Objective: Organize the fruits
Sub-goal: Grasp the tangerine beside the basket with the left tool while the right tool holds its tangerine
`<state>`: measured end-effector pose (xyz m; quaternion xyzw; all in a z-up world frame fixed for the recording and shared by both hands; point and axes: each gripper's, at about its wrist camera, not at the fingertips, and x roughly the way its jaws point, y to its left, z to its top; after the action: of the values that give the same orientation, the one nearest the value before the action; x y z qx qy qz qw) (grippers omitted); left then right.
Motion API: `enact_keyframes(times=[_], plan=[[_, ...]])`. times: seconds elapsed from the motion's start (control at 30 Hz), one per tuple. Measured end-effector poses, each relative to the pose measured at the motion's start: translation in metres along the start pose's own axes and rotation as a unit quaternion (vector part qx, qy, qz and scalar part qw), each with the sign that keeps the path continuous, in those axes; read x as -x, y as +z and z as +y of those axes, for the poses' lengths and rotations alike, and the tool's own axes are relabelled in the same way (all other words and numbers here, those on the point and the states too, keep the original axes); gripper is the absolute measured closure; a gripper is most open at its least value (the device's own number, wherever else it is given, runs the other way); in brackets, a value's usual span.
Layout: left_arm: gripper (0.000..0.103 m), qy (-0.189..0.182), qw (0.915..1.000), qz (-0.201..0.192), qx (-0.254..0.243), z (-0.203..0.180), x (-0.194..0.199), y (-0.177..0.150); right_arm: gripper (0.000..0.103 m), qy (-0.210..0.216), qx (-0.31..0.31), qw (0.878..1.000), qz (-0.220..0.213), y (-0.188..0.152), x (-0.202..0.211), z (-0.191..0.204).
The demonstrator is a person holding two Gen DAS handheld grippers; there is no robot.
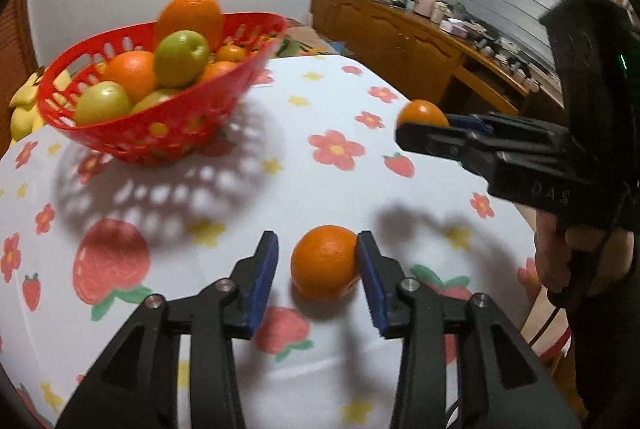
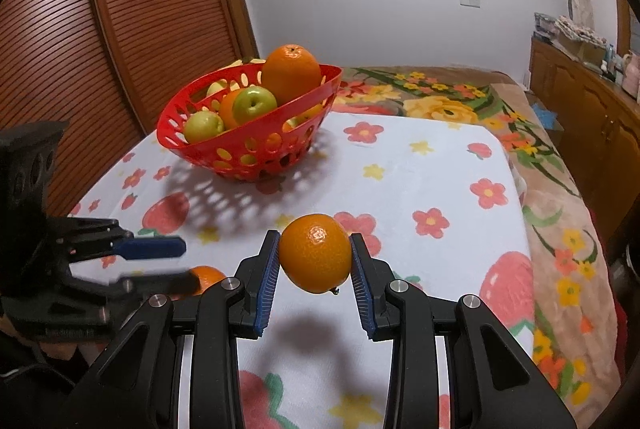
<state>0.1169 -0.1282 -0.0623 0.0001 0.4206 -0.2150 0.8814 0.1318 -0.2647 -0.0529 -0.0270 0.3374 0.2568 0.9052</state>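
A red perforated basket (image 1: 224, 41) (image 2: 200, 109) stands at the far left of the table, piled with oranges and green apples. My right gripper (image 2: 315, 255) is shut on an orange (image 2: 315, 253) and holds it above the tablecloth; it also shows in the left wrist view (image 1: 422, 123) with its orange (image 1: 424, 112). My left gripper (image 1: 318, 257) is open around a second orange (image 1: 325, 263) lying on the cloth; the right pad touches it, the left pad stands apart. In the right wrist view that gripper (image 2: 180, 265) is at lower left, half hiding its orange (image 2: 206, 277).
The table carries a white cloth (image 2: 420, 165) printed with flowers and strawberries. A flowered blanket (image 2: 560, 213) lies along the right edge. Wooden cabinets (image 1: 400, 29) with clutter stand at the right. A slatted wooden door (image 2: 120, 29) is behind the basket. Bananas (image 1: 24, 109) lie left of the basket.
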Motion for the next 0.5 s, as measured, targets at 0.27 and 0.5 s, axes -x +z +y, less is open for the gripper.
enact_keyframes(times=[0.27, 0.5], plan=[[0.063, -0.032, 0.9993, 0.009, -0.017, -0.011, -0.011, -0.003, 0.069, 0.000, -0.002, 1.000, 0.003, -0.005, 0.001, -0.002], [0.068, -0.029, 0.9995, 0.008, -0.005, -0.006, -0.006, -0.003, 0.069, 0.000, -0.002, 1.000, 0.003, -0.005, 0.001, -0.002]])
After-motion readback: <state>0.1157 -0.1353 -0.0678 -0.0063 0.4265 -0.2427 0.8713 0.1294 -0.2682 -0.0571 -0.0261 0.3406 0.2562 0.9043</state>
